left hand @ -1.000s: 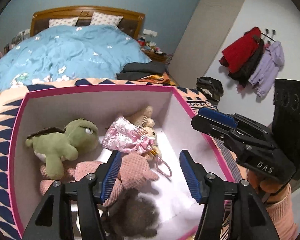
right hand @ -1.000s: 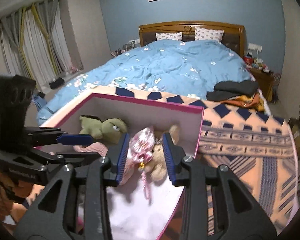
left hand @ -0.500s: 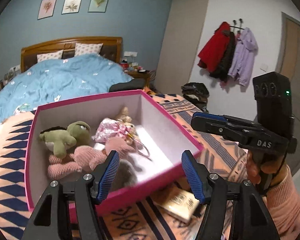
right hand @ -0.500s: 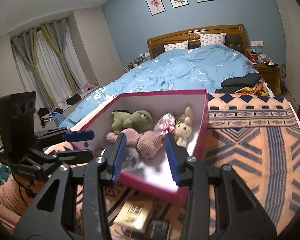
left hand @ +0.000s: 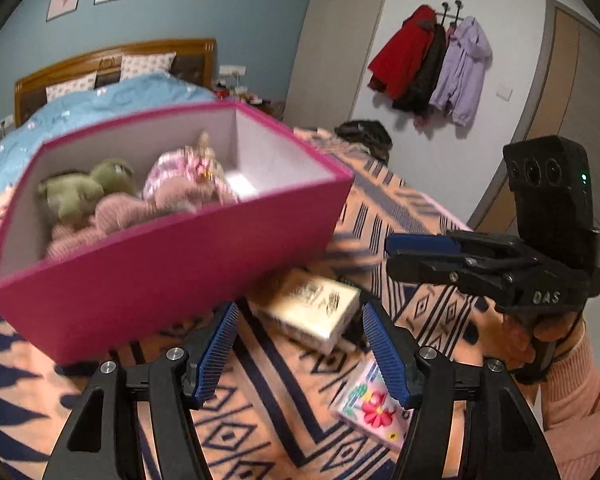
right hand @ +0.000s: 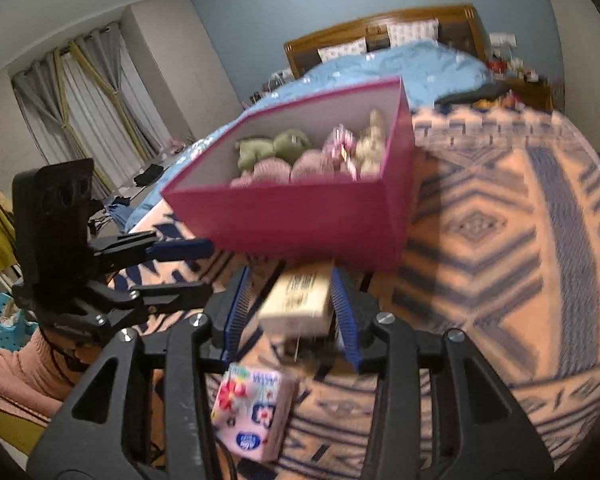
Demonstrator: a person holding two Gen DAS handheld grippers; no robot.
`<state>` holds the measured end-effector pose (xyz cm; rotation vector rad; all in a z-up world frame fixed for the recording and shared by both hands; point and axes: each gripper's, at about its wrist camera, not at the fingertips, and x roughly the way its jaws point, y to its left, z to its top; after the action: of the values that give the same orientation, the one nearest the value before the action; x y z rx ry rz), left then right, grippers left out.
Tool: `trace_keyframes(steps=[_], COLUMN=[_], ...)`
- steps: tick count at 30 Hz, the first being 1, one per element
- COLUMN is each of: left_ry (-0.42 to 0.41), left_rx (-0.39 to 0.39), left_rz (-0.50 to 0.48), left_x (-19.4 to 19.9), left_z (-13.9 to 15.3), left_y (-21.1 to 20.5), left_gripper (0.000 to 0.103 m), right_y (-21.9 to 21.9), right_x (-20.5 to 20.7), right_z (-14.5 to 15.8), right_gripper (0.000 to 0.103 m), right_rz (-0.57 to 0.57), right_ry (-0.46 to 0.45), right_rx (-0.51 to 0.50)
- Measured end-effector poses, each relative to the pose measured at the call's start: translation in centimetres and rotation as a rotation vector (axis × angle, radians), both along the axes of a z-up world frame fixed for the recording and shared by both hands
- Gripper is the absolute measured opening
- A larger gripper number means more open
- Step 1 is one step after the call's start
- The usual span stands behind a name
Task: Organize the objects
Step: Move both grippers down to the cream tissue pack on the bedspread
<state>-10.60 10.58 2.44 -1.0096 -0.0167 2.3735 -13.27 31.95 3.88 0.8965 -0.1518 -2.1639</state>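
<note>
The gold box [right hand: 296, 300], at six o'clock of the pink box [right hand: 300, 220], is straddled by the released right tongs [right hand: 290, 316], just widened; closing is needed. Left tongs [left hand: 300, 344] are released.

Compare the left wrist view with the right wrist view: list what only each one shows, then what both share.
Only the left wrist view: coats hung on wall hooks and a door.

Only the right wrist view: curtains and a blue crate at the left edge.

Both: the pink box of plush toys, the gold box, the floral tissue pack, the patterned blanket, the bed, and each view's opposite gripper: right gripper, left gripper.
</note>
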Motion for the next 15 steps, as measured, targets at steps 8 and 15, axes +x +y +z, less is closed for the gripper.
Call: trace_keyframes(steps=[8, 15], left_ry=[-0.079, -0.109], left_rx=[0.018, 0.007], left_rz=[0.01, 0.007], left_x=[-0.1, -1.1], left_z=[-2.6, -3.4], left_y=[-0.2, -0.1], left_gripper=[0.066, 0.066], right_y=[-1.2, -1.3], right_x=[0.2, -0.8], right_z=[-3.9, -4.8], right_gripper=[0.044, 0.043], right_rz=[-0.026, -0.068], right_ry=[-0.067, -0.057], right_rx=[0.062, 0.111])
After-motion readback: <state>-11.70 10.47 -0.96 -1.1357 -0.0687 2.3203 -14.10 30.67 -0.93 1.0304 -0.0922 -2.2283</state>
